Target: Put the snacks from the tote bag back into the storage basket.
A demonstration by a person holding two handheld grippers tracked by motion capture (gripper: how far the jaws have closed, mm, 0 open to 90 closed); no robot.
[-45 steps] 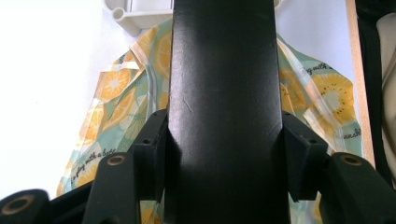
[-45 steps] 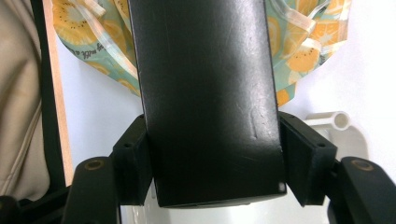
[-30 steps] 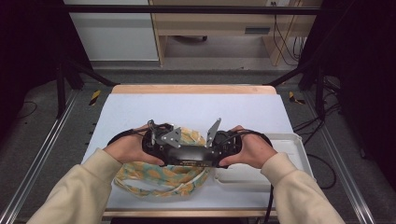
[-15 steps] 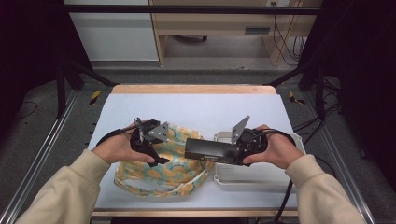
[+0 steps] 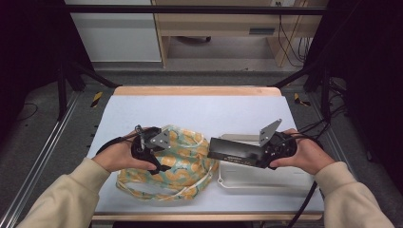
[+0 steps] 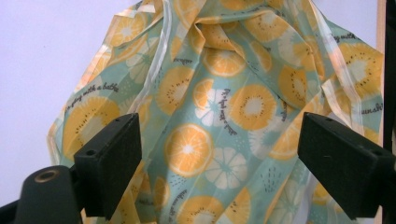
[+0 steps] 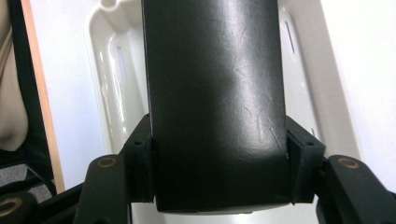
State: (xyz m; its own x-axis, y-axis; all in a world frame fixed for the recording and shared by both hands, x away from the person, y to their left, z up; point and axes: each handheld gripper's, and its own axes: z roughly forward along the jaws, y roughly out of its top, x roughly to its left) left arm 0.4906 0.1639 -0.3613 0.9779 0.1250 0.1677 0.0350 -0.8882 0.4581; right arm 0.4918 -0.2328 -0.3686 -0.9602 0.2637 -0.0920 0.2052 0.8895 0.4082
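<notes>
Right gripper clamped on black box, held level above white tray, likely for drop-in. Left gripper jaws just opened wide, hovering over empty fruit-print bag on table, nothing gripped.

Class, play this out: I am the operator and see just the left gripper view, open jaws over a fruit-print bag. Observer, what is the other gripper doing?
Observer: The right gripper is shut on a flat black box, clamped by its two long sides.
Operator: Where is that box relative to my bag?
Observer: It is held just right of the fruit-print bag, above a white tray.
Operator: Is anything lying in that tray?
Observer: The right gripper view shows bare tray floor either side of the box; under the box I cannot tell.
Operator: And my left gripper?
Observer: The left gripper has just opened; the bag lies below, ungripped.
</notes>
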